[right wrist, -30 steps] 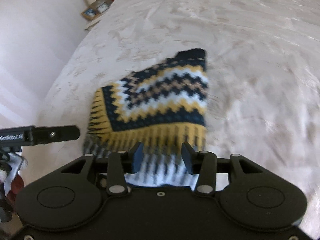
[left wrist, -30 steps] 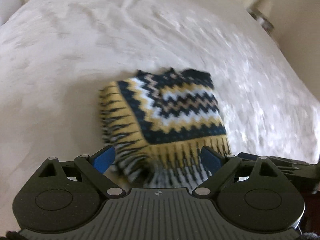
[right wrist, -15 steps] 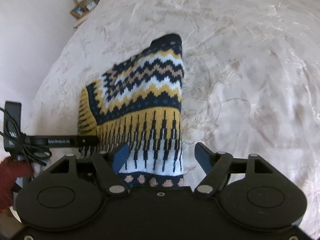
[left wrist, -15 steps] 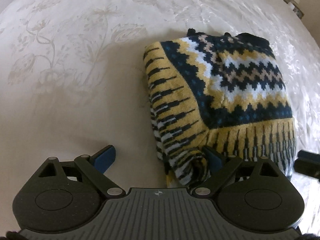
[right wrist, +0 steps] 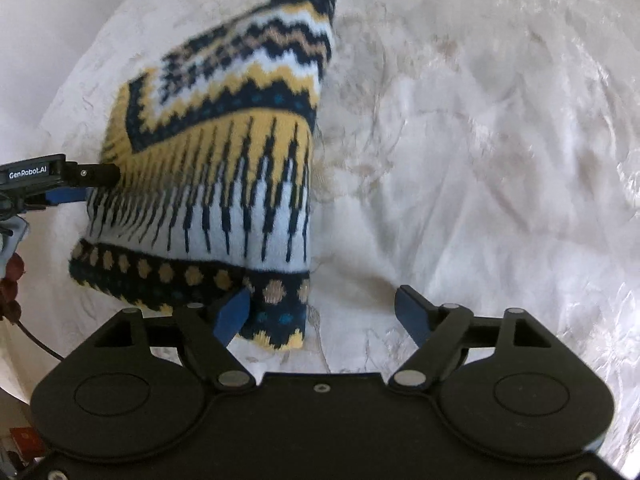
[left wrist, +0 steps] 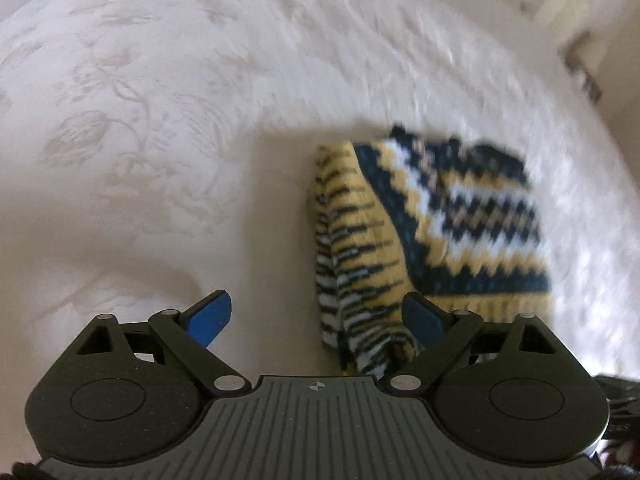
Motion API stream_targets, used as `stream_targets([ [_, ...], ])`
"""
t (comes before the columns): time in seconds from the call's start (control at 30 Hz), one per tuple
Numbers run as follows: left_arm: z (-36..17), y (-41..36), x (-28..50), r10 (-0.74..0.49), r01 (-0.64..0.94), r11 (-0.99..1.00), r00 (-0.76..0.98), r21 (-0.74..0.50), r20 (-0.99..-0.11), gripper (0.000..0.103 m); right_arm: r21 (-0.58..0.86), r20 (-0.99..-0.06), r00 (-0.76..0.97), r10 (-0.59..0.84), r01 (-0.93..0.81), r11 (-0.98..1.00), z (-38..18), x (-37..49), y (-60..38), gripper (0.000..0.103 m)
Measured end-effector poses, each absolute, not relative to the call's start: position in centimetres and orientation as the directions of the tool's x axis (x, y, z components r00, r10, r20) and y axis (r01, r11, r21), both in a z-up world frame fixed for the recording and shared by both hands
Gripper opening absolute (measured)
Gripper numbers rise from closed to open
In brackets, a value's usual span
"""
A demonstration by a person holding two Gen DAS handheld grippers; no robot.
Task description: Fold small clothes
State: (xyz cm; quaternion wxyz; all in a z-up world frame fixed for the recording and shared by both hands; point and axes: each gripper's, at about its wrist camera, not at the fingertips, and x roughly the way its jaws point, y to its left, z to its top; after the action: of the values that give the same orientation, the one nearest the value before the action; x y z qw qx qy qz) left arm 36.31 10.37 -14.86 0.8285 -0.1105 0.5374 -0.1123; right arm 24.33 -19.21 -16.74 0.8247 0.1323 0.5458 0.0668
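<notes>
Folded knit sweater (right wrist: 224, 168) lies on the bedspread (right wrist: 480, 160), its hem corner between the right gripper (right wrist: 324, 312) fingers; jaws opening wide, nothing pinched. Left gripper (left wrist: 316, 316) gapes wide, empty, the sweater's striped edge by its right finger (left wrist: 424, 316). Risk: a finger snags the knit on withdrawal, pulling the fold open.

A cream bedspread (left wrist: 168, 128) with a woven floral pattern is covering the whole surface, lying smooth on the left and rumpling into shiny creases (right wrist: 500, 140) on the right. At the far right, a blurred piece of furniture (left wrist: 582, 72) is standing beside the bed.
</notes>
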Motion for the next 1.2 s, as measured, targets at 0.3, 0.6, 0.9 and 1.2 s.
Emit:
stream_targets([
  [0.3, -15.3, 12.0, 33.3, -0.475, 0.050, 0.872, 0.332, -0.488, -0.815, 0.094, 0.449, -0.766, 0.547, 0.338, 0.079, 0.890, -14.1, 27.0, -22.6, 0.101],
  [0.6, -18.6, 9.3, 33.4, -0.537, 0.066, 0.840, 0.243, -0.539, -0.808, 0.095, 0.518, -0.732, 0.544, 0.409, 0.054, 0.854, -15.1, 31.1, -22.6, 0.102],
  [0.9, -20.8, 5.9, 38.5, -0.630, 0.075, 0.776, 0.165, -0.627, -0.759, 0.102, 0.582, -0.714, 0.494, 0.497, 0.023, 0.813, -17.5, 36.0, -22.2, 0.102],
  [1.2, -21.8, 6.9, 38.5, -0.707, -0.019, 0.692, 0.181, -0.721, -0.683, 0.102, 0.663, -0.656, 0.443, 0.612, -0.049, 0.747, -20.0, 40.0, -21.3, 0.103],
])
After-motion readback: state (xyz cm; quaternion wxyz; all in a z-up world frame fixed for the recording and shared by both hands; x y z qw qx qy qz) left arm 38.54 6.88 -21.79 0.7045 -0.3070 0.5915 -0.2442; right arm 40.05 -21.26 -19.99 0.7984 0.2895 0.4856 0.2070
